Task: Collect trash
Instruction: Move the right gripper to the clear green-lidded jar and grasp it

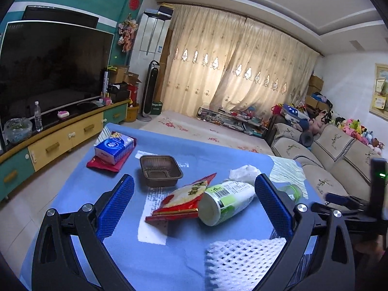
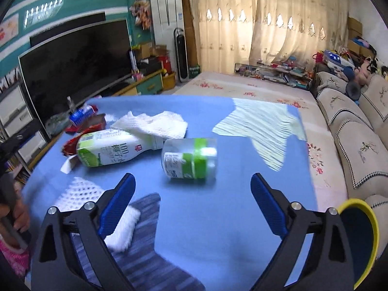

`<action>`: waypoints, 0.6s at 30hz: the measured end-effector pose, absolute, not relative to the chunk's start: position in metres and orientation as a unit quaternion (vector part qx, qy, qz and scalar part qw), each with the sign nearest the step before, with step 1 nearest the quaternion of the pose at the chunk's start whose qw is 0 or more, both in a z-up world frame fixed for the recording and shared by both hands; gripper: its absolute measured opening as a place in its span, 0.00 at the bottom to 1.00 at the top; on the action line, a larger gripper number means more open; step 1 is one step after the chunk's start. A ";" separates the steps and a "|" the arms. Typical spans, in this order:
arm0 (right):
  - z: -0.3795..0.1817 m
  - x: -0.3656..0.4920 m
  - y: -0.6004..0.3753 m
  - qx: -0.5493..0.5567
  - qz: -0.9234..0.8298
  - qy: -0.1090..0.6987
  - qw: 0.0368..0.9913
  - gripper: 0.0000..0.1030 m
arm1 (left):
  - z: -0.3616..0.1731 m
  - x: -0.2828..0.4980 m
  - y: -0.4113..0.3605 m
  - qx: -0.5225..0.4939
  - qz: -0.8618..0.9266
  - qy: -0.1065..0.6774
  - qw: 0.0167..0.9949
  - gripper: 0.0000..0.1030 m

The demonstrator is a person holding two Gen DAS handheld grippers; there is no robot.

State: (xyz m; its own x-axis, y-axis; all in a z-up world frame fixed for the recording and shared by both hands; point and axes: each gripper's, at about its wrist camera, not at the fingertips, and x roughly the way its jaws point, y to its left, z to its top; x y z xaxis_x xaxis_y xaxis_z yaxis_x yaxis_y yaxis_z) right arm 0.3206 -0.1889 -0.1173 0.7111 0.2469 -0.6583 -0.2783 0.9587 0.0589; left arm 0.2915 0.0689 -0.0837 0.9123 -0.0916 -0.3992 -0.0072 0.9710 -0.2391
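On the blue table cloth, litter waiting between two wide-spread tools. Left gripper gaping, nothing between the pads, aimed down at the white-and-green bottle, which lies on its side just ahead, flat bottom toward the camera, neck pointing away and to the right, long axis running slantwise across the gap of the jaws. Touching the bottle's left side, a red snack wrapper; just beyond the bottle's neck, a crumpled paper towel. Further left of the bottle, a brown plastic tray, open side up, nothing visible inside. Nearer than the bottle, at the table's near edge, a white foam net. Right gripper likewise spread wide and empty, facing a small clear jar with a green lid inside, lying just right of the bottle's neck, axis roughly crosswise to the fingers. Judged nearer hand for the bottle: the left; for the jar: the right. At the right edge of the right wrist view, well right of the bottle, a yellow-rimmed bin, contents hidden. Far left of the bottle, a tissue pack on a red packet, probably not trash.
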 end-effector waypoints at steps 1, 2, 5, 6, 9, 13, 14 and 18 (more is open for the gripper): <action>-0.121 0.327 -0.185 -0.025 0.141 0.358 0.923 0.89 | -0.085 0.292 0.068 -0.114 -0.024 0.209 0.971 0.95; -0.125 0.334 -0.182 -0.027 0.138 0.364 0.921 0.89 | -0.084 0.291 0.062 -0.110 -0.023 0.209 0.971 0.95; -0.135 0.348 -0.174 -0.029 0.131 0.376 0.917 0.89 | -0.083 0.289 0.055 -0.104 -0.023 0.208 0.972 0.95; -0.138 0.354 -0.173 -0.029 0.128 0.380 0.916 0.89 | -0.084 0.288 0.055 -0.104 -0.023 0.207 0.972 0.95; -0.147 0.367 -0.168 -0.034 0.118 0.393 0.911 0.89 | -0.085 0.289 0.055 -0.108 -0.026 0.211 0.971 0.95; -0.152 0.373 -0.165 -0.040 0.115 0.400 0.908 0.89 | -0.087 0.290 0.057 -0.116 -0.027 0.216 0.969 0.95; -0.153 0.374 -0.164 -0.042 0.115 0.399 0.909 0.89 | -0.087 0.291 0.057 -0.117 -0.027 0.218 0.969 0.95; -0.156 0.378 -0.159 -0.049 0.113 0.401 0.908 0.83 | -0.090 0.292 0.056 -0.117 -0.028 0.220 0.968 0.95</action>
